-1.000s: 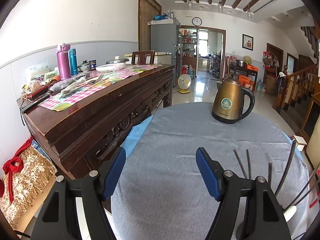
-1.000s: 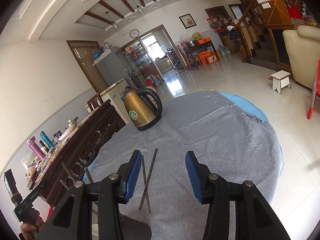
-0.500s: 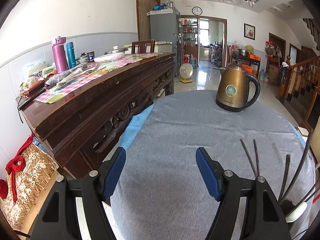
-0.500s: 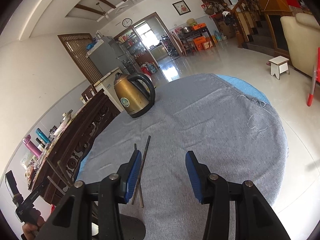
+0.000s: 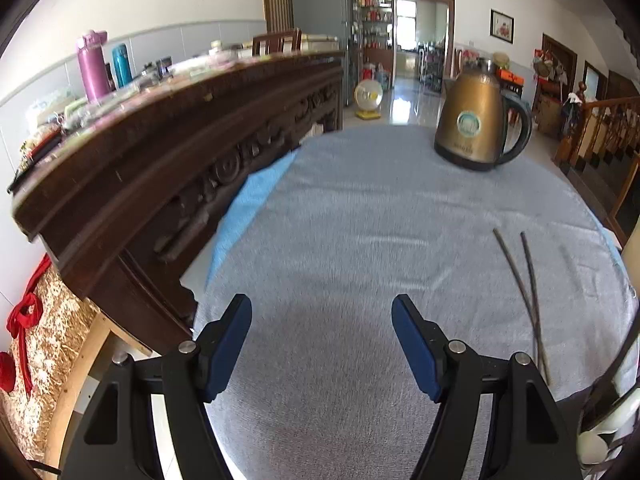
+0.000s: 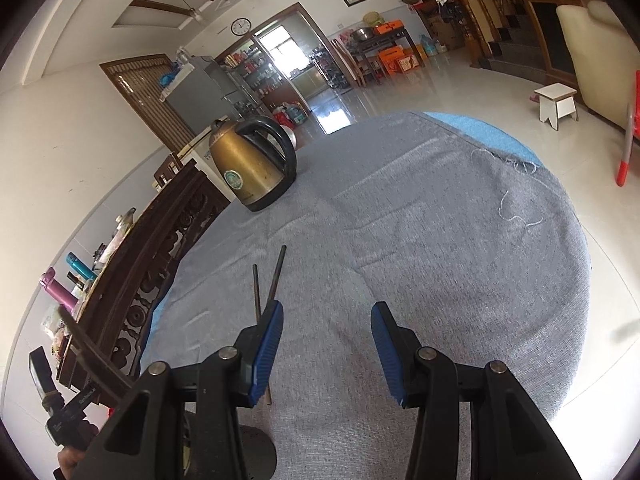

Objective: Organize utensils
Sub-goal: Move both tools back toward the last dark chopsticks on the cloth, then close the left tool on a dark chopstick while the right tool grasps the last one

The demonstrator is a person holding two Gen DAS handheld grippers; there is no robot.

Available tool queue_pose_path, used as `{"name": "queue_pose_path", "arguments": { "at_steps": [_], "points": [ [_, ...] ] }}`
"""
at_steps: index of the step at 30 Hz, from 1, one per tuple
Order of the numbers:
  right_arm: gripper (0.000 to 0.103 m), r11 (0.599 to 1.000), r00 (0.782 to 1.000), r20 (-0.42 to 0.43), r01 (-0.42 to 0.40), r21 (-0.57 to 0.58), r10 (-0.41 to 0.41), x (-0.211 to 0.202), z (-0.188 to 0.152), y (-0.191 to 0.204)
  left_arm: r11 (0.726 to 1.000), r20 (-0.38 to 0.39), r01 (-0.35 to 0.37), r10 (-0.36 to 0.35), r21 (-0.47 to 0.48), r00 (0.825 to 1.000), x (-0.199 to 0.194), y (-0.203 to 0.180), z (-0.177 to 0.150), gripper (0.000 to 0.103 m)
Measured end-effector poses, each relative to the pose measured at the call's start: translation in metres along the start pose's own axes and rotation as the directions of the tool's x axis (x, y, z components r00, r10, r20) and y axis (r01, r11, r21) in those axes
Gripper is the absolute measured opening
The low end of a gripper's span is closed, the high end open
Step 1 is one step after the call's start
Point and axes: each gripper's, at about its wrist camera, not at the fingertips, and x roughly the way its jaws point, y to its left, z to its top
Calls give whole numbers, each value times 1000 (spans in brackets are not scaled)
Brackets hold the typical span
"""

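Two dark chopsticks [image 5: 527,280] lie crossed on the grey tablecloth [image 5: 360,240], to the right of my left gripper [image 5: 322,332], which is open and empty just above the cloth. In the right wrist view the same chopsticks [image 6: 275,276] lie just ahead of the left finger of my right gripper [image 6: 326,340], which is open and empty. A dark utensil holder [image 6: 248,452] with upright utensils sits at the lower left of that view, largely hidden; a white spoon end [image 5: 592,440] shows at the left wrist view's lower right.
A bronze electric kettle [image 5: 476,120] stands at the table's far side, also in the right wrist view [image 6: 252,160]. A carved dark wooden sideboard [image 5: 160,152] with bottles [image 5: 94,64] runs along the left. The round table's edge [image 6: 576,240] drops to a tiled floor.
Both grippers have dropped lower and tilted toward the table. The chopsticks now sit nearer and larger in both views. Both grippers stay open.
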Motion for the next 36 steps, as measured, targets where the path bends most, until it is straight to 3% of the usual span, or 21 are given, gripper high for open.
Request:
{"name": "queue_pose_path", "arguments": {
  "at_steps": [10, 21, 28, 33, 36],
  "points": [
    [49, 1000, 993, -118, 24, 13, -22, 60, 4, -15, 1000, -117, -1, 2, 13, 993, 44, -9, -8, 73],
    [48, 985, 960, -280, -24, -170, -24, 172, 43, 47, 996, -150, 19, -6, 87, 989, 80, -34, 10, 73],
    [29, 976, 927, -368, -5, -218, -77, 246, 55, 88, 991, -178, 78, -58, 109, 982, 93, -51, 24, 73],
    [21, 957, 891, -412, 75, -279, -190, 280, 52, 108, 986, -194, 128, -105, 107, 975, 103, -63, 41, 73],
    [11, 937, 884, -395, 115, -331, -248, 286, 51, 118, 981, -209, 163, -139, 107, 968, 112, -73, 51, 73]
  ]
}}
